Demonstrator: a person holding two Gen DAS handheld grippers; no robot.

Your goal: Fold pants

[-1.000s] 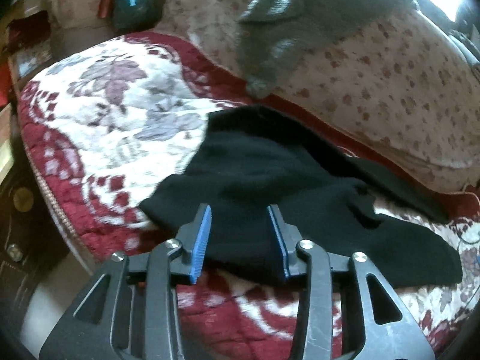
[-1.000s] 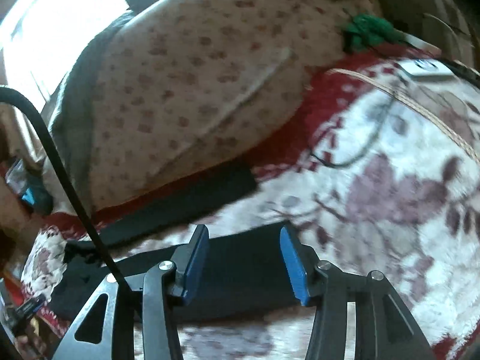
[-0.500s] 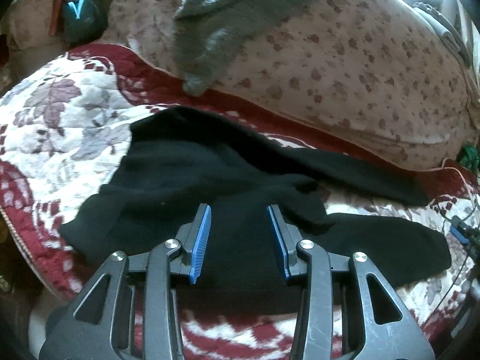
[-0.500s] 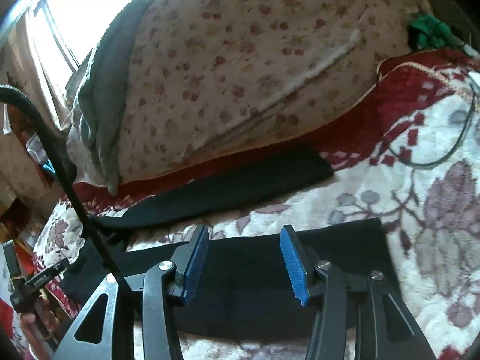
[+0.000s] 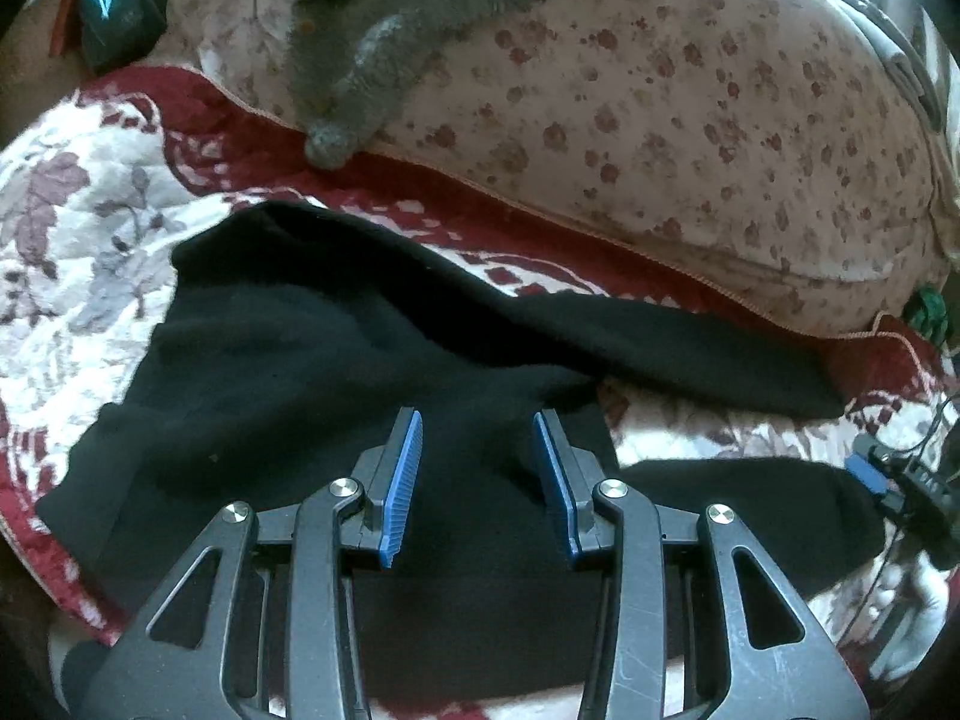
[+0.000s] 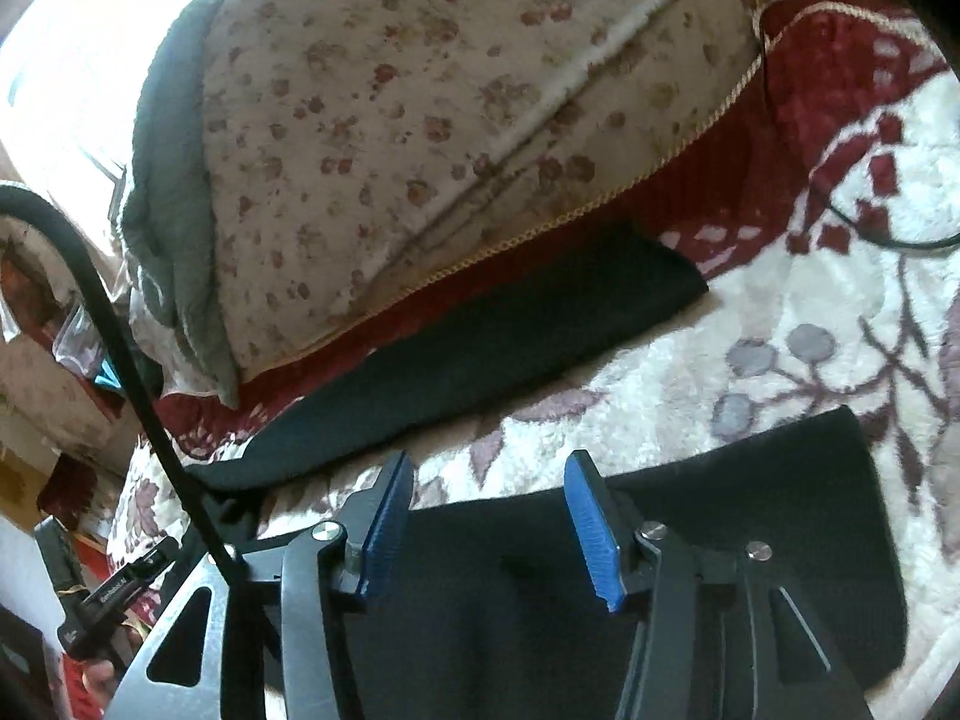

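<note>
Evidently the fold has not begun: the black pants [image 5: 372,360] lie spread on the floral bedspread [image 5: 78,252], legs apart. Left tongs [image 5: 477,480] hover half open and empty near the crotch (probably); right tongs [image 6: 489,531], opening and empty, hover over the near leg and must grip next.

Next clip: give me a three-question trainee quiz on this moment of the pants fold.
1. True or false: the black pants lie with their two legs spread apart.
2. What hangs over the floral cushion? A) a grey garment B) a yellow belt
3. Fill in: the left gripper holds ____.

Key: 1 true; 2 A; 3 nothing. Its jaws are open above the pants. The right gripper is opening over a leg end, gripping nothing.
</note>
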